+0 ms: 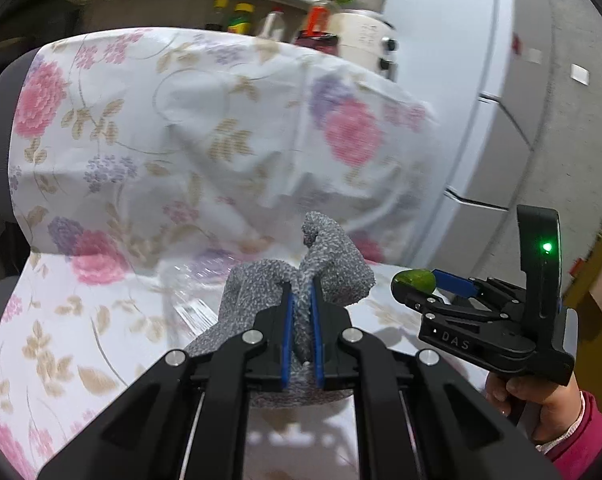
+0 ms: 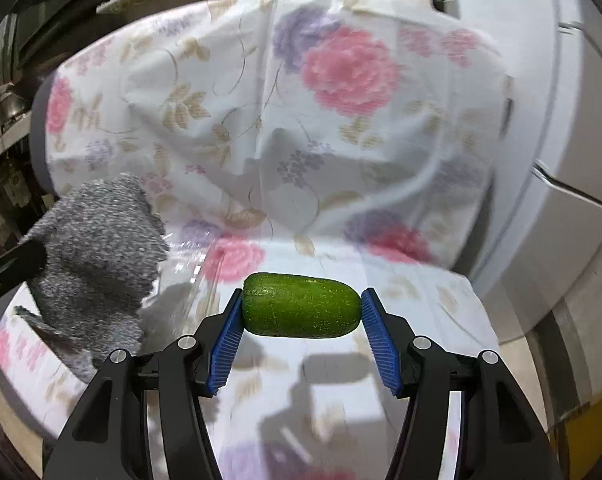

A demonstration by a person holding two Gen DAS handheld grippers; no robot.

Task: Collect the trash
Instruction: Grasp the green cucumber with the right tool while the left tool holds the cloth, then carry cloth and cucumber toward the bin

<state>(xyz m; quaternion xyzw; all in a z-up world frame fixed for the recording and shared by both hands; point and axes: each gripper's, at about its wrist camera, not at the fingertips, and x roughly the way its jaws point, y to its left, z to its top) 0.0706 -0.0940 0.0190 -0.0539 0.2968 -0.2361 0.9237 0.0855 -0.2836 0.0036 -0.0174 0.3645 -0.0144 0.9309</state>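
Left tongs pinch grey cloth; right tongs clamp cucumber.

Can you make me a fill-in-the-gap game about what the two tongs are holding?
1. The left tongs pinch a crumpled ____ cloth.
2. The right tongs hold a piece of cucumber whose colour is ____.
3. The cover on the seat behind both is printed with pink and purple ____.
4. The hand on the right tongs wears a ____ sleeve.

Missing words: grey; green; flowers; pink
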